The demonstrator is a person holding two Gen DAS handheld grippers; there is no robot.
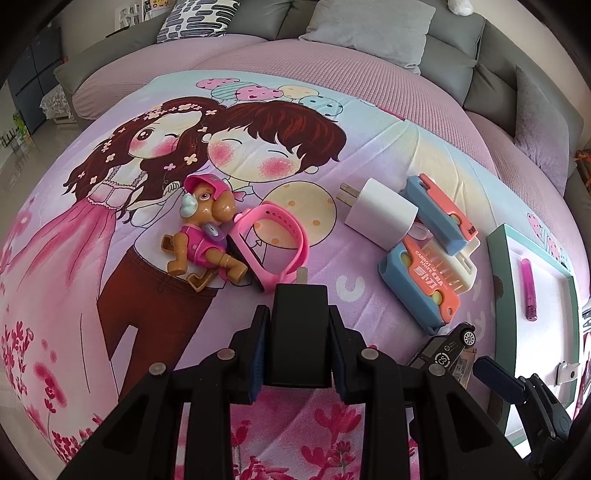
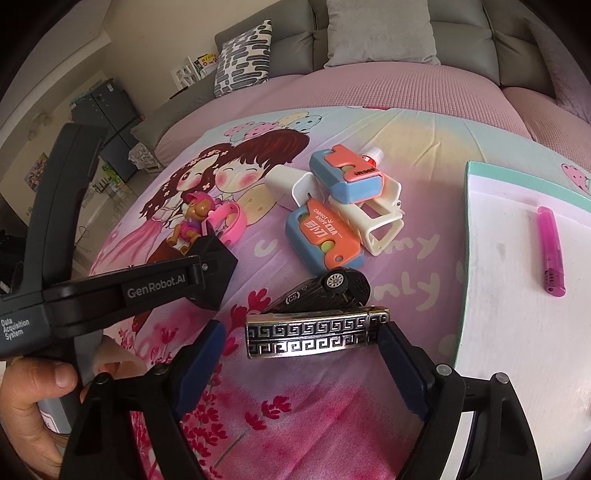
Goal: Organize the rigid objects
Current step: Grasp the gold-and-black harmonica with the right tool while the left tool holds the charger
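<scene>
My left gripper [image 1: 298, 314] is shut on a black plug adapter [image 1: 300, 332] and holds it above the cartoon blanket [image 1: 147, 295]. My right gripper [image 2: 299, 343] is open around a metal lighter with a key pattern [image 2: 314, 336]; its right pad [image 2: 402, 362] is at the lighter's end, its left pad is apart from it. A black toy car [image 2: 325, 288] lies on its side just beyond the lighter. A white tray [image 2: 517, 332] at the right holds a pink lighter [image 2: 550, 251].
On the blanket lie a toy dog [image 1: 203, 229], a pink watch [image 1: 269, 240], a white charger [image 1: 380, 210], two blue-orange carrot knives [image 1: 417, 280] and a cream holder [image 2: 376, 221]. Grey sofa cushions [image 1: 369, 26] stand behind.
</scene>
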